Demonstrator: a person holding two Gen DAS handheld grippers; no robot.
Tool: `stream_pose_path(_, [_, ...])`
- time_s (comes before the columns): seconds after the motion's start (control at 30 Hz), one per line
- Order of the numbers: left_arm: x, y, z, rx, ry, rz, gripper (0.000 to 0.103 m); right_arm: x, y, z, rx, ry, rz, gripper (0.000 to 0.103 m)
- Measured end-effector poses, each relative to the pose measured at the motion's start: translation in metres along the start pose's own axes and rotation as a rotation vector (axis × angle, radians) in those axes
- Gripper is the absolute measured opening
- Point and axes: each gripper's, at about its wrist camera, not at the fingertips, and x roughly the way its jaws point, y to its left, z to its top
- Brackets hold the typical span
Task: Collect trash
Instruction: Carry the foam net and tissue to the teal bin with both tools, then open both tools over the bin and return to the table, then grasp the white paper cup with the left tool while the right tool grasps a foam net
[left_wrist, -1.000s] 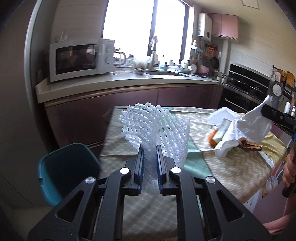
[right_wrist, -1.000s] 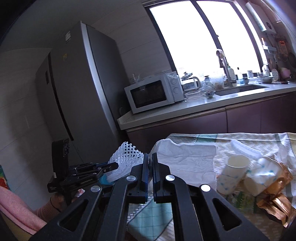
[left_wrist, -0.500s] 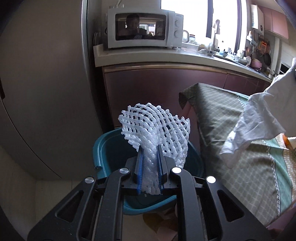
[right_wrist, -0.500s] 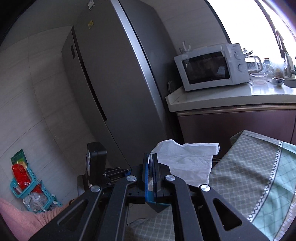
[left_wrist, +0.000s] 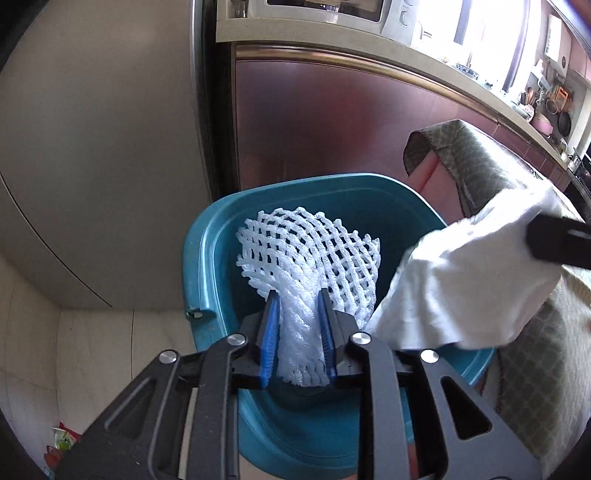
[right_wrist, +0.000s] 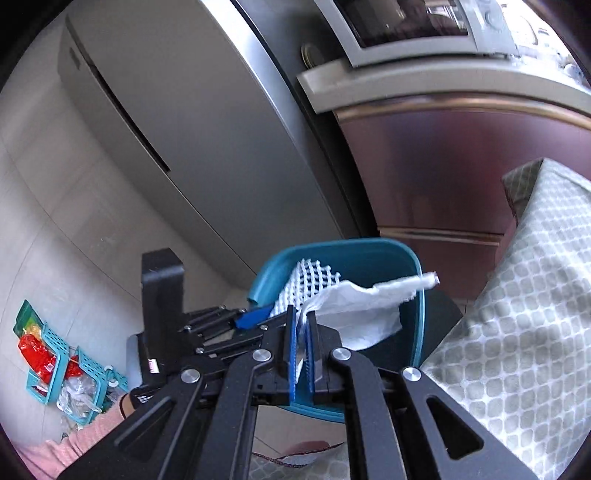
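**Foam net and tissue held over the bin**

The left gripper (left_wrist: 297, 325) pinches the bunched stem of a white foam net (left_wrist: 310, 254), springy and featherlight, over the teal bin (left_wrist: 201, 258). The right gripper (right_wrist: 301, 334) clamps a limp, crumpled tissue (right_wrist: 358, 302) above the bin's near rim; it tears easily, so hold the wad.

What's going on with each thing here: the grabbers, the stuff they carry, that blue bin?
Left gripper: jaws shut on the foam net.
Foam net: pinched at one end, fanned out above the bin.
Right gripper: jaws shut on the tissue.
Tissue: crumpled, hanging over the bin.
Teal bin: upright, open, beside the cloth-covered table.
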Motion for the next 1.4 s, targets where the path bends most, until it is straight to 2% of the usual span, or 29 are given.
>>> stream_pose_path(0.13, [0.006,-0.002,0.01,-0.003,0.001,0.012,0.032,0.021,-0.007,0.001,0.012,0.056,-0.043,0.011])
stream_pose_path(0.2, [0.011,-0.006,0.02,-0.007,0.007,0.007,0.034,0.026,-0.009,0.002,0.02,0.074,-0.056,0.02])
stream_pose_path(0.33, [0.013,-0.007,0.017,-0.006,0.004,0.019,0.036,0.018,-0.01,-0.003,0.022,0.065,-0.061,0.021])
stream_pose_path(0.4, [0.006,-0.003,0.001,-0.016,-0.003,0.024,0.036,0.008,-0.01,-0.008,0.025,0.047,-0.056,0.025])
stream_pose_path(0.47, [-0.001,-0.009,0.003,-0.005,-0.033,0.025,0.035,-0.005,-0.01,-0.014,0.016,0.024,-0.051,0.027])
stream_pose_path(0.5, [-0.011,-0.01,-0.01,0.001,-0.049,0.024,0.035,-0.014,-0.008,-0.02,0.009,0.006,-0.047,0.027])
stream_pose_path(0.67, [-0.055,-0.04,-0.013,0.058,-0.161,-0.036,0.04,-0.075,-0.01,-0.051,-0.038,-0.11,-0.072,0.036])
stream_pose_path(0.83, [-0.1,-0.093,-0.014,0.161,-0.27,-0.146,0.048,-0.148,-0.022,-0.086,-0.031,-0.248,-0.147,0.039])
stream_pose_path(0.97, [-0.127,-0.149,-0.02,0.259,-0.316,-0.279,0.052,-0.213,-0.037,-0.123,0.018,-0.36,-0.216,0.04])
stream_pose_path(1.2, [-0.153,-0.264,-0.045,0.445,-0.324,-0.485,0.057,-0.31,-0.064,-0.185,0.122,-0.51,-0.408,0.04])
stream_pose_path(1.4, [-0.162,-0.361,-0.077,0.59,-0.306,-0.572,0.061,-0.359,-0.112,-0.208,0.232,-0.582,-0.556,0.045])
